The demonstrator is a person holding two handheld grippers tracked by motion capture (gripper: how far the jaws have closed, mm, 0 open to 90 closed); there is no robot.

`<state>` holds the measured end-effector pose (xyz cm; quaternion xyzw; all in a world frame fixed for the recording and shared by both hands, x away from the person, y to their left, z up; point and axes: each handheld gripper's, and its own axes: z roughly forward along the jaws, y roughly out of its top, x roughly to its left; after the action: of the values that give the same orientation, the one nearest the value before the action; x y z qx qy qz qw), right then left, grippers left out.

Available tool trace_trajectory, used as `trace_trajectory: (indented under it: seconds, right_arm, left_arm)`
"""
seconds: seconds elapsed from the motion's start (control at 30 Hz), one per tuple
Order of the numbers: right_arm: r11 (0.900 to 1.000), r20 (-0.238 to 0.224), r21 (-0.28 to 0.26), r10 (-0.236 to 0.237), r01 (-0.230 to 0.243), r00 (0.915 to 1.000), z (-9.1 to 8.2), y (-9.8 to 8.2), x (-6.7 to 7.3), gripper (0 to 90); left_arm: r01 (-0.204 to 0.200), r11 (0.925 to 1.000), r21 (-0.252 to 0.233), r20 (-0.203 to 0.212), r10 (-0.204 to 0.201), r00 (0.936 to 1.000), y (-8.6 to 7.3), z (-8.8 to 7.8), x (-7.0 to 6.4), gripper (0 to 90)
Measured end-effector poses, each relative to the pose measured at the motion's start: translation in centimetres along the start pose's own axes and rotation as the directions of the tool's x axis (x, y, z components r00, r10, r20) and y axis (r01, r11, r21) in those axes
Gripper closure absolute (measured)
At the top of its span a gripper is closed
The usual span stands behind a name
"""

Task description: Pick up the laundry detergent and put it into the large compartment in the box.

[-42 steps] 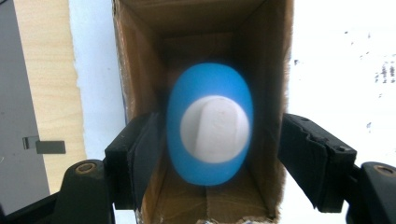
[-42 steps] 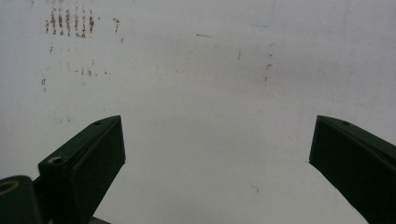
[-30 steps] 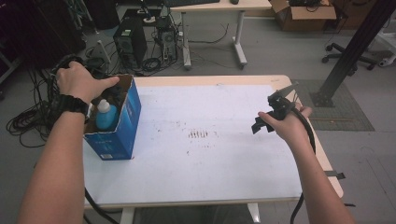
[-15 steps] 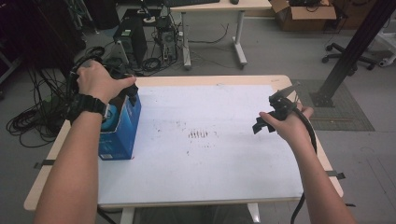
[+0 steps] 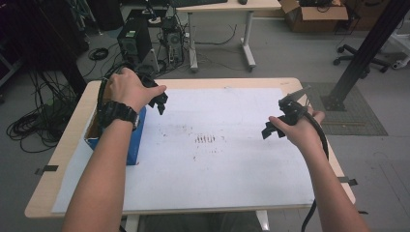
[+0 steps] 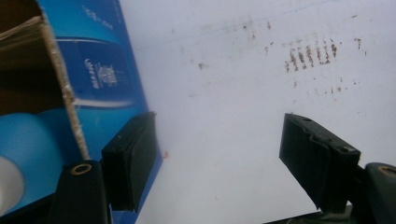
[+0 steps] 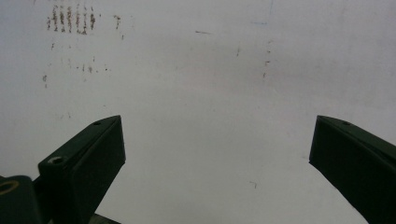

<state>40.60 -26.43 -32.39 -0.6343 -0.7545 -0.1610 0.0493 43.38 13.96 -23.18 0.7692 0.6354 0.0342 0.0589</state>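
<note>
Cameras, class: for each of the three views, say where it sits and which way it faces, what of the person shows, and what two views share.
High view: above the person's side, looking forward and down on the table; both forearms, left gripper, right gripper.
Left gripper view: on that gripper, facing down past its open jaws at the blue box.
Right gripper view: facing down between open jaws at the white sheet.
Shared: the brown marks.

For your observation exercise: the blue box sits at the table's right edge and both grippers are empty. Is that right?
Not quite. The blue box sits at the table's left edge, as the high view shows. Both the left gripper and the right gripper are indeed empty.
</note>
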Motion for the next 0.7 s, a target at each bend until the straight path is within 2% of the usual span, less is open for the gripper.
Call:
trace_trajectory:
  seconds: [0.23, 0.37, 0.7]
  right_arm:
    - [1.0, 0.002, 0.0, 0.002, -0.002, 1.0, 0.0, 0.0, -0.1, 3.5]
    - [1.0, 0.004, 0.002, 0.003, -0.003, 1.0, 0.1, 0.0, -0.2, 3.5]
    - [1.0, 0.003, 0.001, 0.0, 0.0, 1.0, 0.1, 0.1, 0.1, 3.5]
  left_arm:
    - [-0.011, 0.9999, 0.007, 0.022, 0.01, 0.9997, 0.2, 1.1, -1.3, 27.8]
    - [-0.023, 0.9995, 0.022, 0.017, 0.023, 0.9996, 0.4, 1.7, -2.0, 26.7]
    - [-0.033, 0.9989, 0.035, 0.038, 0.031, 0.9988, 0.4, 2.7, -3.0, 24.6]
